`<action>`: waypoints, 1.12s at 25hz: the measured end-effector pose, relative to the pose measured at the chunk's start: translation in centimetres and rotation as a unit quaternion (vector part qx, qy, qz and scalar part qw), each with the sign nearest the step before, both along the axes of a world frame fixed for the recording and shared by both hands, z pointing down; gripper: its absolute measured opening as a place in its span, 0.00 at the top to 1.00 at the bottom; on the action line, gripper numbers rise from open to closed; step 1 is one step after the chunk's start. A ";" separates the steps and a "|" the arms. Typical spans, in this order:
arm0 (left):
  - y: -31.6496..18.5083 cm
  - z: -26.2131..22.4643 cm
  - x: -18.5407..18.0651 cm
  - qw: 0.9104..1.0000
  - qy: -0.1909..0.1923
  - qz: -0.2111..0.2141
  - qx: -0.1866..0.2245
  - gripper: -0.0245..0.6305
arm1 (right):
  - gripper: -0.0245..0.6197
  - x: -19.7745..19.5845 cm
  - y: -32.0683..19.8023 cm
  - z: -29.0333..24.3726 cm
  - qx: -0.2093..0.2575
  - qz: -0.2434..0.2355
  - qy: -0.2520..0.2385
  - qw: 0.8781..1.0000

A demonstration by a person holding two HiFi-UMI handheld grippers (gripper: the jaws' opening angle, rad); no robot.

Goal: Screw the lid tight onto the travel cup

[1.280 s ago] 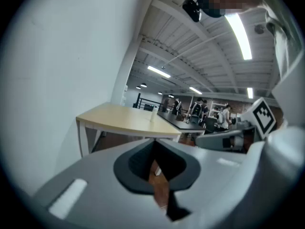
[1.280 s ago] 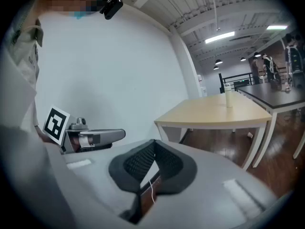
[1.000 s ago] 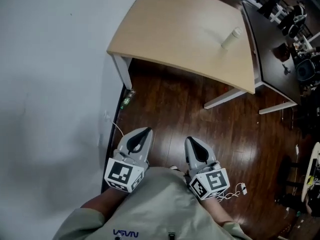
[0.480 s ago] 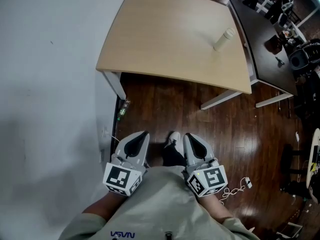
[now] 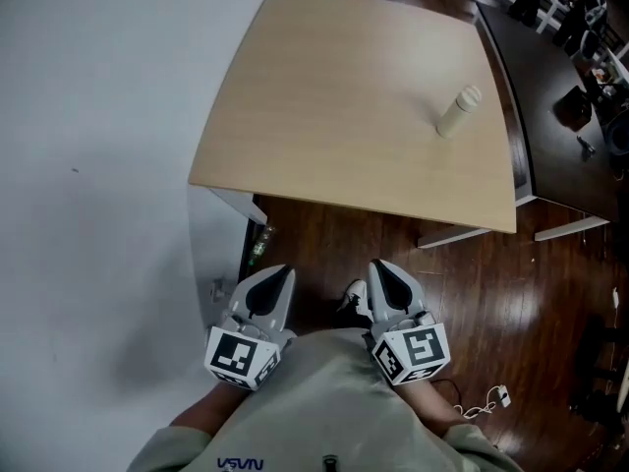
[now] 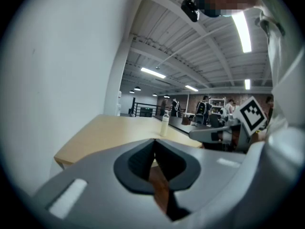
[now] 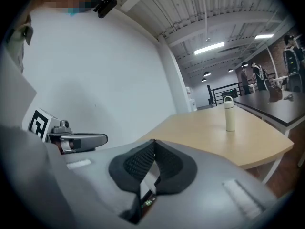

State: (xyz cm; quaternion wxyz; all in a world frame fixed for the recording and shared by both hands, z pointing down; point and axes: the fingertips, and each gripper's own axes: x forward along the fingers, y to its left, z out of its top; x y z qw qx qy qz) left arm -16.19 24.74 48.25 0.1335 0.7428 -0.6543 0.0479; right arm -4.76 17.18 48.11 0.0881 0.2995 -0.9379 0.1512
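Table [image 5: 334, 96] bears cup [image 5: 458, 113], well beyond right hand-held gripper [image 5: 383, 265].

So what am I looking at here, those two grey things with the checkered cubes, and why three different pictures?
There is no robot: a person wears a head camera and holds a tool in each hand, the left gripper and the right gripper. The marker cube on each is part of it. The head view looks down over both. The other two pictures come from cameras riding on the grippers, looking along their jaws. Both grippers are shut and hold nothing. On the pale table ahead stands one thing, a cream travel cup, upright, lid on top. Neither gripper touches it.
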 end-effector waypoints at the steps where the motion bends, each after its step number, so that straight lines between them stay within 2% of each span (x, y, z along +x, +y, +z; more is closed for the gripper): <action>1: -1.4 -0.4 0.4 1.000 -0.001 -0.002 -0.002 0.96 | 0.96 0.4 -1.6 -0.2 -0.001 0.001 -0.003 1.000; 5: -5.7 -1.5 1.0 1.000 0.002 -0.002 -0.016 0.96 | 0.96 1.5 -5.9 -1.5 0.001 0.015 -0.013 1.000; 9: -9.9 -1.8 3.0 0.999 -0.009 0.033 -0.015 0.96 | 0.96 4.1 -9.6 -1.8 0.008 0.050 -0.017 0.999; 18: -18.9 -3.5 6.1 0.993 -0.002 0.121 -0.002 0.96 | 0.96 9.0 -15.5 -2.6 0.008 0.152 -0.012 0.988; 23: -24.1 -2.6 7.5 0.981 0.015 0.194 -0.002 0.96 | 0.96 10.4 -18.2 -2.2 0.001 0.221 0.007 0.975; 28: -29.3 -3.0 8.1 0.961 0.016 0.274 0.011 0.96 | 0.96 10.5 -20.7 -3.0 0.003 0.286 0.021 0.958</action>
